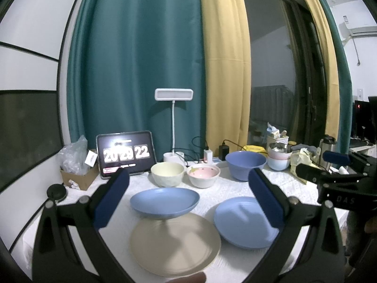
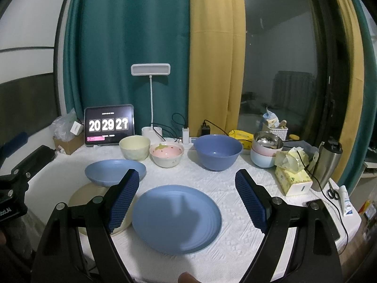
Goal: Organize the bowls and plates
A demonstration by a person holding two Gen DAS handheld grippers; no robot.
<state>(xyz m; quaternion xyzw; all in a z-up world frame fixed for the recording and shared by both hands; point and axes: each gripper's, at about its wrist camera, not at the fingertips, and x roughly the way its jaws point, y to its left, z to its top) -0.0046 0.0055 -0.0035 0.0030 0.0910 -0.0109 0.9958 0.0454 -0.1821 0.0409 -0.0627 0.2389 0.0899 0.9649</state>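
A: How much room is there on the table?

B: The front middle is taken by plates. The flat blue plate lies near the front edge, with bare white embossed cloth to its right, up to the tissue box. The beige plate lies just left of it, close to the table's left and front edges.

A: And the third plate?

B: The deep blue plate sits behind the beige one; its near rim overlaps the beige plate's far edge in both views, so it seems to rest partly on it.

A: The bowls?

B: In a row behind the plates: a cream bowl, a pink bowl with a strawberry pattern, then a big blue bowl, apart from each other. Farther right, stacked bowls with a steel one on top, near the clutter.

A: Surfaces?

B: Plates are matte, round, with faint concentric rings. The pink bowl looks glazed.

A: The grippers?

B: The left gripper hangs over the beige and deep plates, fingers spread wide, grasping nothing. The right gripper hangs over the flat blue plate, likewise spread and empty. A tablet and lamp stand along the back edge.
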